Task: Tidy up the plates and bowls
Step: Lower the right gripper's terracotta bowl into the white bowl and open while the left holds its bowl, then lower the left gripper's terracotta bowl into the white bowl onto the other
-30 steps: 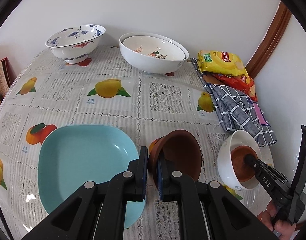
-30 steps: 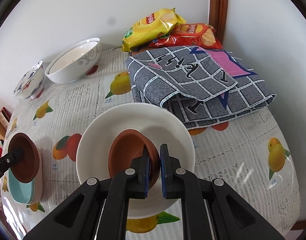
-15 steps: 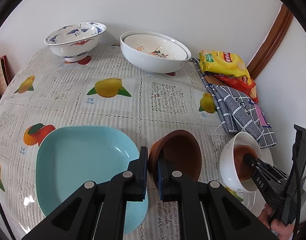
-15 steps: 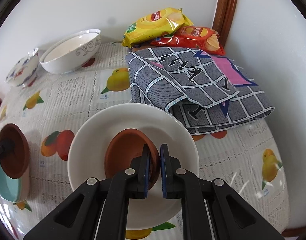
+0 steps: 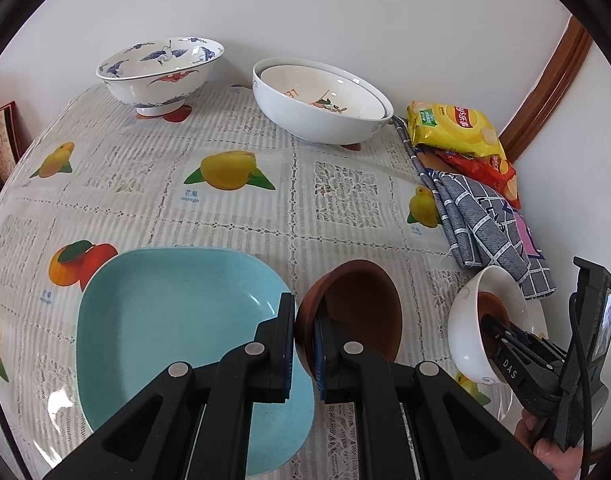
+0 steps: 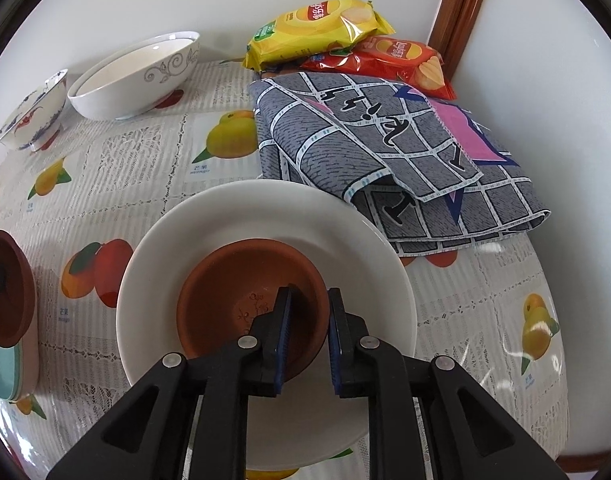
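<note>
My left gripper (image 5: pixel 304 308) is shut on the rim of a brown bowl (image 5: pixel 361 304), which hangs tilted just right of a light blue square plate (image 5: pixel 177 320) on the fruit-print tablecloth. That held bowl (image 6: pixel 5 288) and the blue plate (image 6: pixel 1 368) also show at the left edge of the right wrist view. A second brown bowl (image 6: pixel 233 288) sits inside a white bowl (image 6: pixel 225 216). My right gripper (image 6: pixel 308 300) straddles its near rim; the jaws are opening and the pads no longer press the rim. From the left wrist view the right gripper (image 5: pixel 491 326) reaches into the white bowl (image 5: pixel 465 320).
At the back stand a blue-and-white patterned bowl (image 5: pixel 161 68) and two nested white bowls (image 5: pixel 321 104). Yellow and red chip bags (image 6: pixel 317 28) and a folded grey checked cloth (image 6: pixel 385 152) lie by the wall corner, the cloth touching the white bowl. A hand (image 5: pixel 545 444) holds the right gripper.
The right gripper's jaws have parted a little from the brown bowl's rim, and that gripper has rolled slightly. The left gripper and its bowl have stayed put.
</note>
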`<state>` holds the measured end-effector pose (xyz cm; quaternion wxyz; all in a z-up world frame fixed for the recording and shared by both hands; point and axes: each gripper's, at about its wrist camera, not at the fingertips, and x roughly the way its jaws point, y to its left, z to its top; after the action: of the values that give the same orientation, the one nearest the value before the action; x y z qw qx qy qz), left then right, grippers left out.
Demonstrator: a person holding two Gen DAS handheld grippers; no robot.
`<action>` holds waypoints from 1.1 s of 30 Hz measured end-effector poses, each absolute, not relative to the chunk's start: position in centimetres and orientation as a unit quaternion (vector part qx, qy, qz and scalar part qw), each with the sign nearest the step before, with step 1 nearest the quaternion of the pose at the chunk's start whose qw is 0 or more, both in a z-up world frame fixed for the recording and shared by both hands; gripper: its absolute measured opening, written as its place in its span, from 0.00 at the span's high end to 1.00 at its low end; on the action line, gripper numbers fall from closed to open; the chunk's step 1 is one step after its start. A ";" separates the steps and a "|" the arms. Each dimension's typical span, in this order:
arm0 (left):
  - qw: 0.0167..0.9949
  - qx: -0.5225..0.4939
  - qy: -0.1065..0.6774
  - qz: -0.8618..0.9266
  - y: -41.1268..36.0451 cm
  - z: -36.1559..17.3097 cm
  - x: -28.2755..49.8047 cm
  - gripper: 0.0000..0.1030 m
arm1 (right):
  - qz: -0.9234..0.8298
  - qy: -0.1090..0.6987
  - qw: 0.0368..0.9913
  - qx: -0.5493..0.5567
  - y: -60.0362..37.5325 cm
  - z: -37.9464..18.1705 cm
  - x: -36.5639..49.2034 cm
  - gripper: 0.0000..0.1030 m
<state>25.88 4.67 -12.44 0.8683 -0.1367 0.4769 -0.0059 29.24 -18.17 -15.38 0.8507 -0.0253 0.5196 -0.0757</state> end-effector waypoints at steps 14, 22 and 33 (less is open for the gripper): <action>0.874 -0.125 0.469 -0.011 3.8 -10.9 25.0 0.91 | -0.061 0.496 0.866 0.001 -18.6 -13.5 28.4 0.65; 0.883 -0.100 0.457 -0.029 0.5 -8.8 24.1 0.91 | -0.051 0.459 0.887 0.026 -20.5 -10.0 25.7 0.59; 0.891 -0.068 0.445 -0.061 -5.6 -6.9 23.1 0.91 | -0.071 0.427 0.900 0.046 -25.9 -6.9 21.4 0.59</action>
<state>23.14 -5.63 -6.86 0.8906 -0.0682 0.4454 -0.0607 21.41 -25.85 -6.95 0.9003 0.0459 0.4271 -0.0706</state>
